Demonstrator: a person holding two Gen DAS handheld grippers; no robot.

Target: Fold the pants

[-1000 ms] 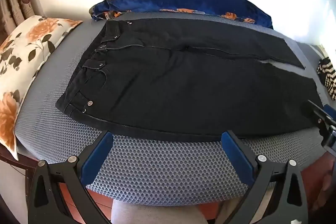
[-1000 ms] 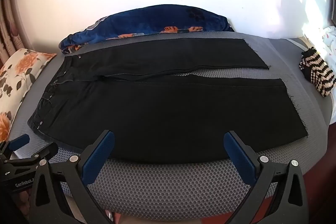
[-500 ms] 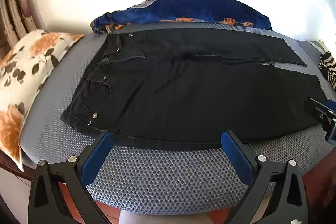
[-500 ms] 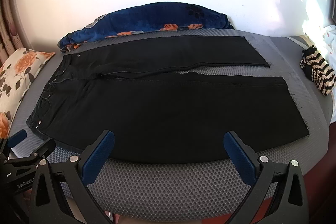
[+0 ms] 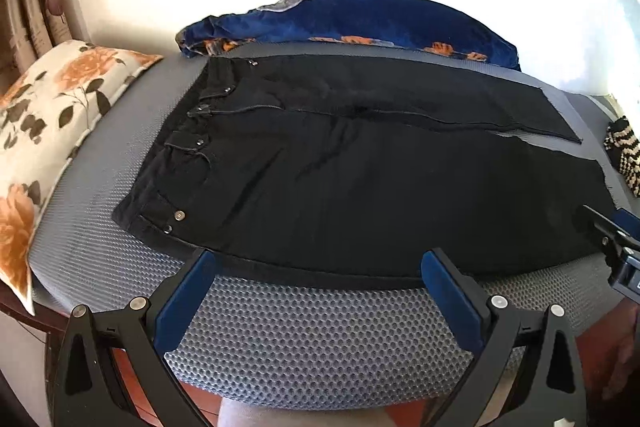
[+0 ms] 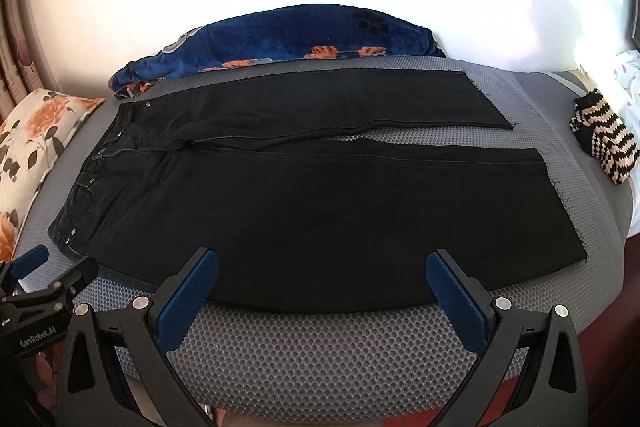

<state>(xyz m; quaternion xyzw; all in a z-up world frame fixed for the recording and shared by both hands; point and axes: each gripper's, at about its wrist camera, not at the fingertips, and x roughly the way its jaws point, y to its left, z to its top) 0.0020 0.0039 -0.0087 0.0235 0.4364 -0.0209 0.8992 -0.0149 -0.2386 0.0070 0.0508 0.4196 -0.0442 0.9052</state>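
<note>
Blue-padded fingers of the left gripper (image 5: 318, 269) are spread wide, empty, at the near edge of the black denim pants (image 5: 360, 179). The right gripper (image 6: 322, 269) is likewise released wide, holding nothing, at the same near edge. The pants are laid flat, unfolded, on a grey mesh-textured mattress (image 6: 320, 355), waistband to the left, legs to the right. A floral pillow (image 5: 52, 107) lies at left, a blue floral blanket (image 6: 280, 43) at the far side, a striped knitted item (image 6: 604, 143) at right. The far wall is overexposed.
</note>
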